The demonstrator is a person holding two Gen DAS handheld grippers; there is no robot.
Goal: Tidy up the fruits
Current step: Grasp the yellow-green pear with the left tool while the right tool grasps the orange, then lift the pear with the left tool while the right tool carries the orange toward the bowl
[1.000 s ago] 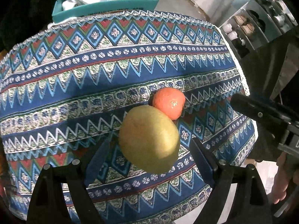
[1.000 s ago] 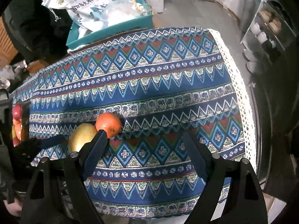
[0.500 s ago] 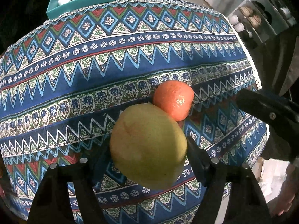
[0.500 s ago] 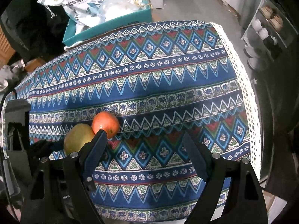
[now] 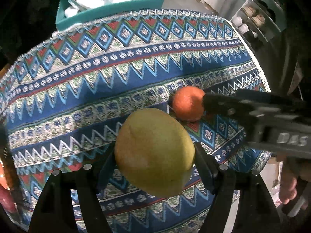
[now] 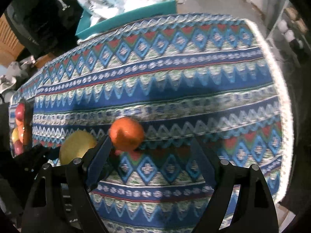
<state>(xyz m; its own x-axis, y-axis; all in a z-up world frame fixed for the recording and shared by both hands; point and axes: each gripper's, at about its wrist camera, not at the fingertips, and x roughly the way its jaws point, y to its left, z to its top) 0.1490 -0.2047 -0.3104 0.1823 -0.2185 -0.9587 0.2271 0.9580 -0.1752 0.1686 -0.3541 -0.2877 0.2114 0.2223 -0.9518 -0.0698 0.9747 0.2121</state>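
My left gripper is shut on a large yellow-green pear, its fingers pressing both sides, just above the patterned tablecloth. An orange lies on the cloth just beyond the pear. My right gripper is open, its left finger touching the orange, which sits at the mouth of the jaws. The pear shows to its left. The right gripper also reaches in from the right in the left wrist view.
A black basket with several red and yellow fruits stands at the table's left edge. A teal box with plastic bags lies beyond the far edge. Shelves with shoes stand at the right.
The left gripper closed on the pear and holds it. The right gripper moved forward and left until its left finger reached the orange.
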